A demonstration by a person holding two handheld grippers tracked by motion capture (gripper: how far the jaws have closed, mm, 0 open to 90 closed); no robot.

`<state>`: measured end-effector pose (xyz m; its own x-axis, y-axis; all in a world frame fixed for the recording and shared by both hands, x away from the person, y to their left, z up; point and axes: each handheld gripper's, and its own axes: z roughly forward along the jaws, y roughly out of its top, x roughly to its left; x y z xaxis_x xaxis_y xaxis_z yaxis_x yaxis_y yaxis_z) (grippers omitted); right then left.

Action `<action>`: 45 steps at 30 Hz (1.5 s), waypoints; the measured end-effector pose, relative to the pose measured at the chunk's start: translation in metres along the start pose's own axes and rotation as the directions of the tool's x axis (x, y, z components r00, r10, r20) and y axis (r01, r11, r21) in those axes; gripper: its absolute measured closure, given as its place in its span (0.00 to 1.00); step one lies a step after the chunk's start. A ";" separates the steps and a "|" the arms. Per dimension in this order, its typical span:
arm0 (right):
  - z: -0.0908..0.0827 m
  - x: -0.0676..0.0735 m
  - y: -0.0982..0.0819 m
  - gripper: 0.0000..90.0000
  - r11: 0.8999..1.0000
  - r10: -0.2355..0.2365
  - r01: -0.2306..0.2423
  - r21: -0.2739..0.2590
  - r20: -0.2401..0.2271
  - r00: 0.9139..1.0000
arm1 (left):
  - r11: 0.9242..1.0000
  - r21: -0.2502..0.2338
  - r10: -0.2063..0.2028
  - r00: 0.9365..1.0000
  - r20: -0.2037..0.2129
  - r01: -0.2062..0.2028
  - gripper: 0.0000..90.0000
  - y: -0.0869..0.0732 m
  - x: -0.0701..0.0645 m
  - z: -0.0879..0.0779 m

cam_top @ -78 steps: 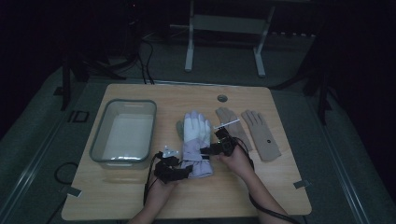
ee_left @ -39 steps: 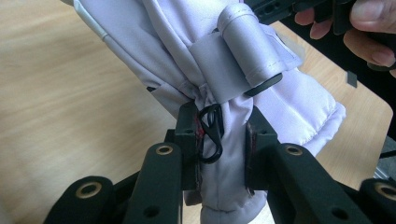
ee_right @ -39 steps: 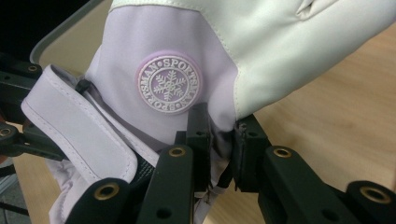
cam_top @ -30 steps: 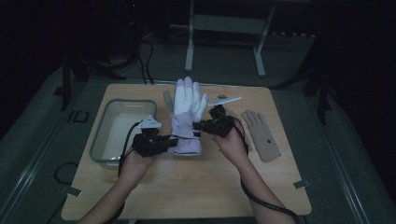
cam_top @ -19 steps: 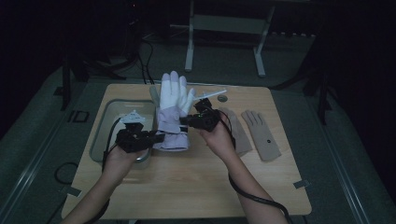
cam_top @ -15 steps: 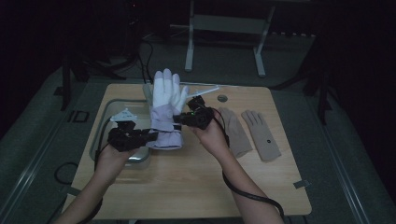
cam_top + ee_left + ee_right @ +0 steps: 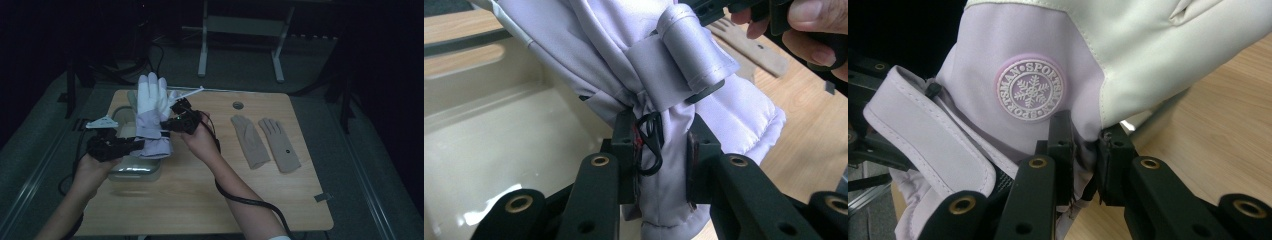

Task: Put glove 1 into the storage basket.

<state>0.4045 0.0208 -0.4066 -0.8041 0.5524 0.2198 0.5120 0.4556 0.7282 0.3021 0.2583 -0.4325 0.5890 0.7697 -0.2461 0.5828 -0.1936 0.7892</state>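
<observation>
While both grippers clamp the lilac ski glove [image 7: 152, 117] (fingers up), left gripper [image 7: 131, 145] & right gripper [image 7: 167, 125] hold it above the tub [image 7: 131, 171], far-left.

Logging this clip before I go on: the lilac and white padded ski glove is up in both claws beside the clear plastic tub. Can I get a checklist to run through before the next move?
1. Left claw shut on the lilac and white padded ski glove at its gathered cuff: ok.
2. Right claw shut on the glove's edge below the round snowflake badge: ok.
3. Glove lifted off the wooden table: ok.
4. Glove over the clear plastic tub: partly; cuff overhangs its right rim.
5. Tub's inside free of things: cannot tell; partly hidden.
6. Two beige knit gloves lying apart from the hands: ok.
</observation>
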 end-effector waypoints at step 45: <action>0.122 0.011 -0.028 0.87 0.953 0.005 -0.022 0.302 0.058 0.998 | 0.971 0.202 -0.094 0.984 -0.153 0.124 0.58 -0.058 0.057 0.038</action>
<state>0.4183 0.0993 -0.5042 -0.7826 0.5943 0.1853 0.5971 0.6325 0.4934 0.3235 0.2901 -0.5136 0.4390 0.8685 -0.2303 0.7527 -0.2155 0.6221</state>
